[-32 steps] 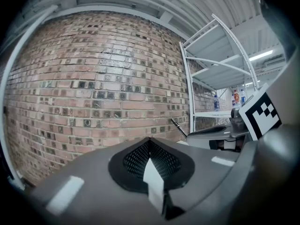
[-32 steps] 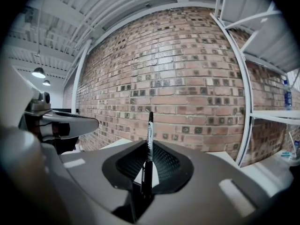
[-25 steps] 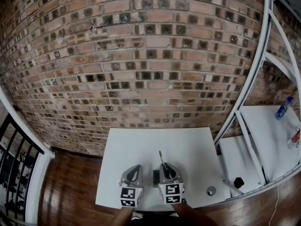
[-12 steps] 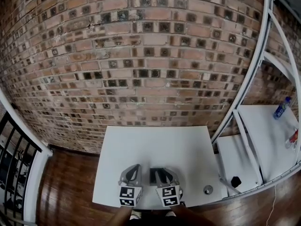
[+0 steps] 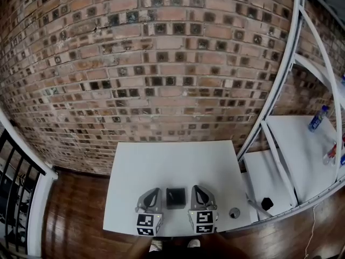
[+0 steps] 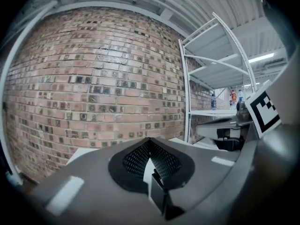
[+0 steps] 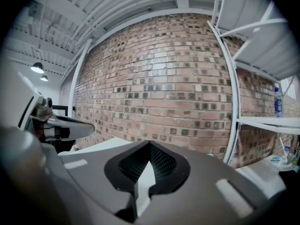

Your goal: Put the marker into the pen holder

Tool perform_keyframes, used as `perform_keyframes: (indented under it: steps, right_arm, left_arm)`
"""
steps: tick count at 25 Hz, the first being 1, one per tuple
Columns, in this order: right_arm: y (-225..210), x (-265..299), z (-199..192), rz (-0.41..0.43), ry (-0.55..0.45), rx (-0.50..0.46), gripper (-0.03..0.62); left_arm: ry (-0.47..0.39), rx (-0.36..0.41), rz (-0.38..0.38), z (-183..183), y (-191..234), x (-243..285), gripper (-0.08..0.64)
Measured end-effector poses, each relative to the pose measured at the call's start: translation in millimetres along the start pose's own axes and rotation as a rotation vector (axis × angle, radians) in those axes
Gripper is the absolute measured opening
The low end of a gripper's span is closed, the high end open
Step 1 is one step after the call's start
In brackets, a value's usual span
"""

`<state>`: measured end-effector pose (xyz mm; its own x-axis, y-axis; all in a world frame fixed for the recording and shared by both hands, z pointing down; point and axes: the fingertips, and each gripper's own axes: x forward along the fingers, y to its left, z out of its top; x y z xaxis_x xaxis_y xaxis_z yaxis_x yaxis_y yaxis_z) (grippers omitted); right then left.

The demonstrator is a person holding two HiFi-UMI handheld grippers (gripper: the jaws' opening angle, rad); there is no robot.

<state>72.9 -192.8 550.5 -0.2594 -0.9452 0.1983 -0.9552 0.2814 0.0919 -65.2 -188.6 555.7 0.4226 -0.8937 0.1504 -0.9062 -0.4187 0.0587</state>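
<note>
A black square pen holder (image 5: 176, 197) stands on the white table (image 5: 172, 158) near its front edge. I cannot make out the marker in any view; the holder's inside is dark. My left gripper (image 5: 154, 192) sits just left of the holder, and my right gripper (image 5: 197, 190) sits just right of it, neither touching it. In the left gripper view the jaws of the left gripper (image 6: 149, 142) meet at the tips with nothing between them. The right gripper (image 7: 150, 145) looks the same in its own view.
A small round silver thing (image 5: 234, 213) lies on the table's front right corner. A white metal rack (image 5: 280, 117) stands to the right, with a black object (image 5: 266, 203) on a low shelf and a bottle (image 5: 316, 118) higher up. A brick wall (image 5: 161, 63) rises behind the table.
One second ago my right gripper held the marker upright over the holder. It has since let go and moved right, away from the holder. The left gripper stayed put.
</note>
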Motion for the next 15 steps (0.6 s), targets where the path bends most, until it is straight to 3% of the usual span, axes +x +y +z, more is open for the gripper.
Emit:
perform_keyframes:
  steps: [6, 15]
  right_arm:
    - [-14, -14, 6, -0.016, -0.042, -0.016, 0.002]
    - [6, -22, 12, 0.042, -0.073, -0.014, 0.002]
  left_arm:
    - [0.008, 0.008, -0.003, -1, -9, -5, 0.014]
    - [0.0, 0.019, 0.01, 0, -11, -15, 0.014]
